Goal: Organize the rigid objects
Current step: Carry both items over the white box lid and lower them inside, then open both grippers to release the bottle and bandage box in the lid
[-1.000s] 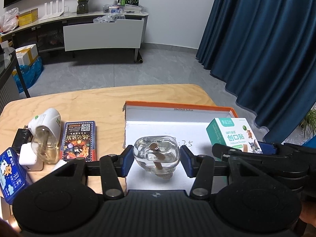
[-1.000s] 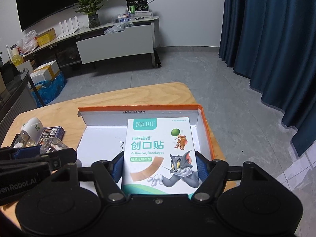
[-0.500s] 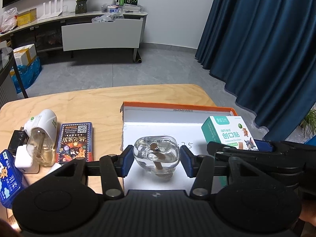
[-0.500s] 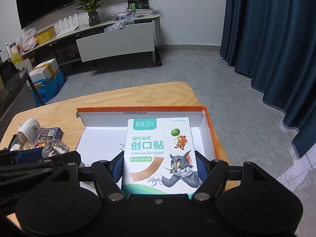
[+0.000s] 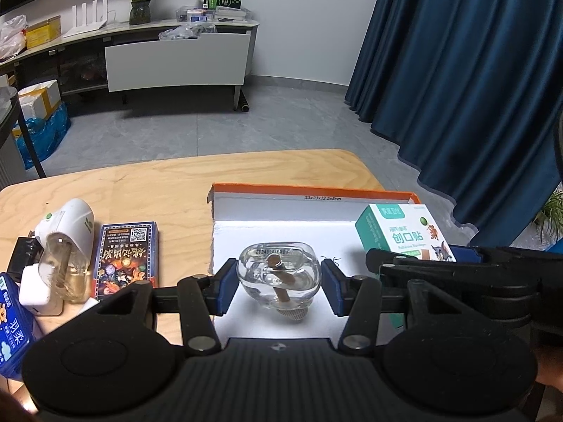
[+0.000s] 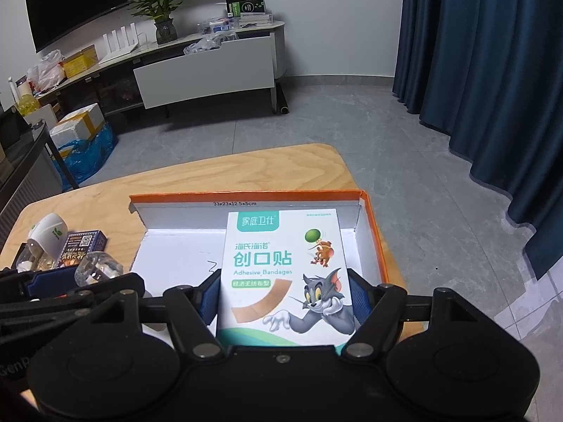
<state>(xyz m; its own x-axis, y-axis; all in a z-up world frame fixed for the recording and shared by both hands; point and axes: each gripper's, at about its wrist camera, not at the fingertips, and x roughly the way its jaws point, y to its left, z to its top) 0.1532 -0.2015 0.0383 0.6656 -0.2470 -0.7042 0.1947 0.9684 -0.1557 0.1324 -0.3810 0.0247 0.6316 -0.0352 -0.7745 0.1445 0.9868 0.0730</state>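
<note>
The left claw [image 5: 278,286] grips a clear bottle [image 5: 279,283] over the open box [image 5: 309,195]; the right claw [image 6: 284,300] grips a bandage carton [image 6: 285,274] there too. The smooth bottle could slip, probably, since the pads only catch its curved sides.

Both cameras sit just behind their claws, tilted down and forward, close over the tabletop [image 5: 147,183] and facing the curtain and the far sideboard. Left view covers the box's [image 5: 316,190] left half and clutter beside it; right view centers the same box [image 6: 246,197]. Each catches the other claw's edge.
</note>
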